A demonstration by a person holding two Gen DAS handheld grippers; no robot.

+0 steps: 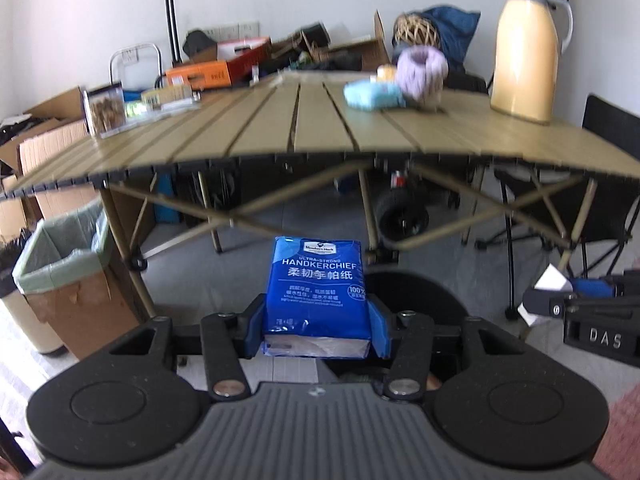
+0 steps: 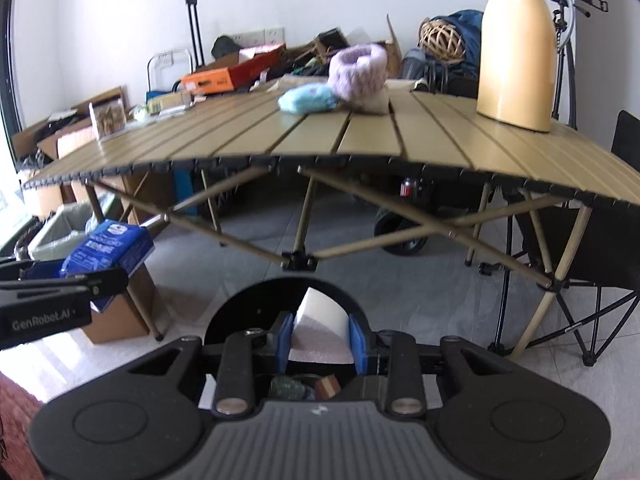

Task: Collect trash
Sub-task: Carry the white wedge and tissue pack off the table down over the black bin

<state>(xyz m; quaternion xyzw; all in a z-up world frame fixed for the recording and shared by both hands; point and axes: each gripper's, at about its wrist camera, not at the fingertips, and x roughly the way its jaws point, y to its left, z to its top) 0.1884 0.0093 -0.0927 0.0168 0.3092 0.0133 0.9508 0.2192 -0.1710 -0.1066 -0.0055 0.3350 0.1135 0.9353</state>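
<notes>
1. Two wrist views cover this moment. Left wrist view: the left tongs grip a blue handkerchief pack between their blue pads. The pack stands upright, printed face toward the camera, above the grey floor.
2. Left wrist view, surroundings: a slatted counter stands ahead. On it sit a tan thermos jug, a lilac fluffy item, a light-blue soft bundle just beside it, and a clear container of brown pieces near the left end.
3. Left wrist view, lower left: a cardboard bin with a pale green liner stands on the floor beside a counter leg. The right tongs show at the right edge, with a white scrap in them.
4. Right wrist view: the right tongs are closed narrow on a white paper scrap, which is pinched between the blue pads and rises to a point.
5. Right wrist view, left edge: the left tongs carry the handkerchief pack, seen in front of the lined bin.
6. Right wrist view, beyond: the counter bears the thermos jug, lilac item and light-blue bundle. A black folding chair stands at the right.
</notes>
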